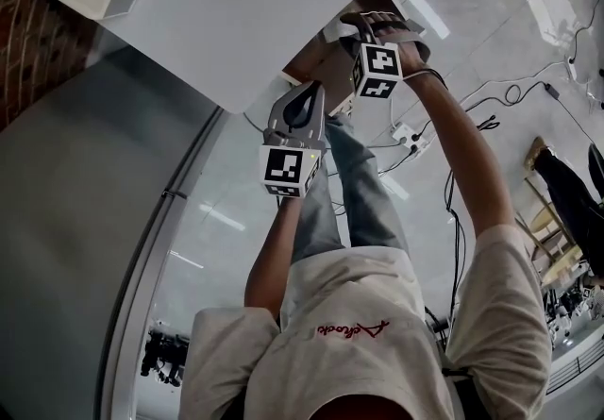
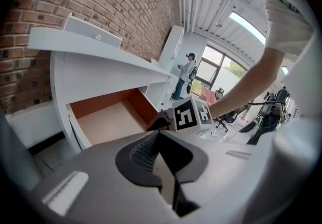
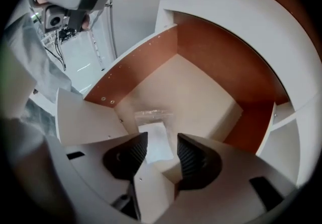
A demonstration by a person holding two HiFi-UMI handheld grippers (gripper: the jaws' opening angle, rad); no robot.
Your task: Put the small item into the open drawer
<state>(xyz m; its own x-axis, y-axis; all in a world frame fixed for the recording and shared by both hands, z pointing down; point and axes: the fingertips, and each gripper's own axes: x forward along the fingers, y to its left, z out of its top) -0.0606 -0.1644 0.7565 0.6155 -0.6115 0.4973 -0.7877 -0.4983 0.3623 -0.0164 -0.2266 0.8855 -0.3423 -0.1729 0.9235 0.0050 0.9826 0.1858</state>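
Two tongs are in view. The right tongs [image 3: 162, 143] hang over the open drawer [image 3: 136, 73] with jaws spread, pinching nothing. The small clear bag [image 3: 153, 120] lies on the drawer floor toward 6 o'clock, showing through the gap. In the head view the left tongs [image 2: 158, 140] sit at 7 o'clock of the right ones, pressed together and empty.

**Hardly a Word to Read**

The only writing in sight is a short line of red script on the back of the person's pale shirt [image 1: 351, 328]. In the head view it is upside down and too loopy to read. The left gripper's cube [image 1: 288, 170] and the right gripper's cube [image 1: 382, 71] carry black-and-white square code patterns, with no letters or numbers on them.
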